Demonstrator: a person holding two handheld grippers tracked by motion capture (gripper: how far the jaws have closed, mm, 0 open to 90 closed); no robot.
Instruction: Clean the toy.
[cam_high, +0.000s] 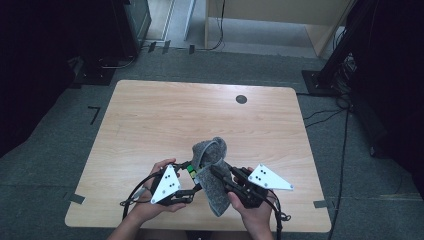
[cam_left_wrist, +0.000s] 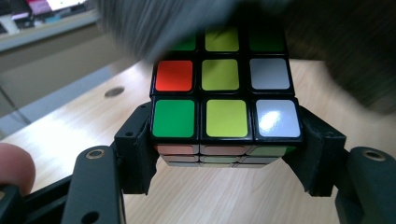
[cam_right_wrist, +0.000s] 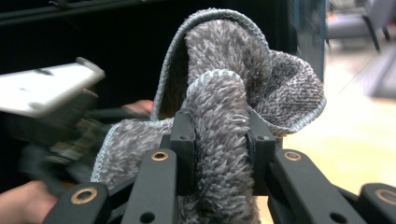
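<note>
Grey fuzzy cloth (cam_right_wrist: 219, 135) was pinched in the right tool (cam_right_wrist: 219, 154), jaws pressed on a bunched fold, rest of the cloth rising above and draping toward the cube. Left tool (cam_left_wrist: 226, 140) clamped the puzzle cube (cam_left_wrist: 224, 93) by its lower layer, held above the tabletop (cam_high: 150, 115). In the high view the cloth (cam_high: 212, 170) hung between both tools, touching the cube's (cam_high: 191, 171) far side. Cube sat just left of the right tool (cam_high: 220, 175); wiping would likely mean sweeping leftward across its top face.

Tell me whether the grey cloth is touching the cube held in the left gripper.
Touching. In the left gripper view the cloth drapes over the cube, covering part of its top row of tiles, with no gap between them.
</note>
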